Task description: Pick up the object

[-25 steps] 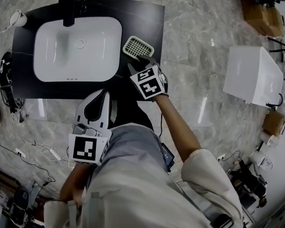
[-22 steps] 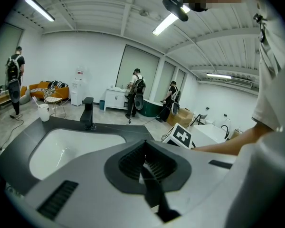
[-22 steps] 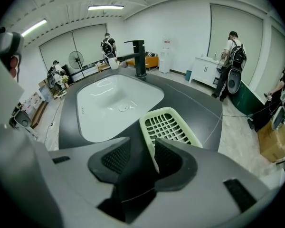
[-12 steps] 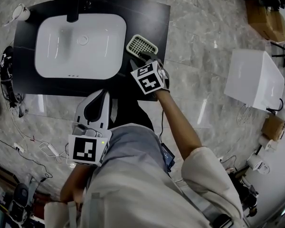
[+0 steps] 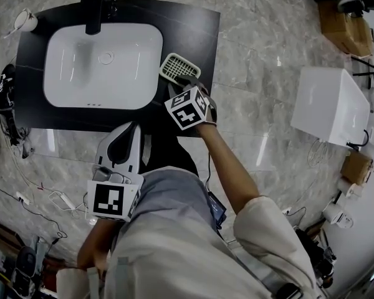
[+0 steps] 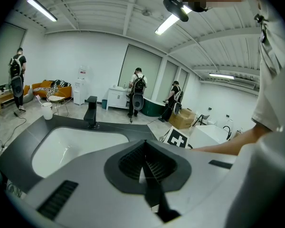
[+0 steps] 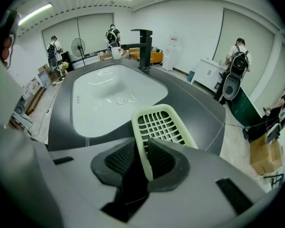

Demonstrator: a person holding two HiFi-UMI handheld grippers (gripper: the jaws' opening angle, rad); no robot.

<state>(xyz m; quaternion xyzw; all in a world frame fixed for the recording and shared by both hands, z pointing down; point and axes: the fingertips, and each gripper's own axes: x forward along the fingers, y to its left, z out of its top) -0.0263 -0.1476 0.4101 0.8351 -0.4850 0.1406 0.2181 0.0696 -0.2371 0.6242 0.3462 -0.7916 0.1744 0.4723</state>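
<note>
Head view is showing the black counter point(image 5: 199, 30) with its white sink point(image 5: 106, 61), and you are reaching your right gripper point(image 5: 188, 83) over its right end. Your left gripper point(image 6: 145, 163) is hanging near your body, jaws together on nothing. The right jaws have just been closing and are now pinching the near rim of the pale green soap dish point(image 7: 157, 125), which is sitting beside the sink, so the lift looks ready to begin.

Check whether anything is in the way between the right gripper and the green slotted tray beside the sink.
Nothing visible is in the way. The right gripper has just been closing its jaws, and they now pinch the near rim of the green tray, beside the sink.
</note>
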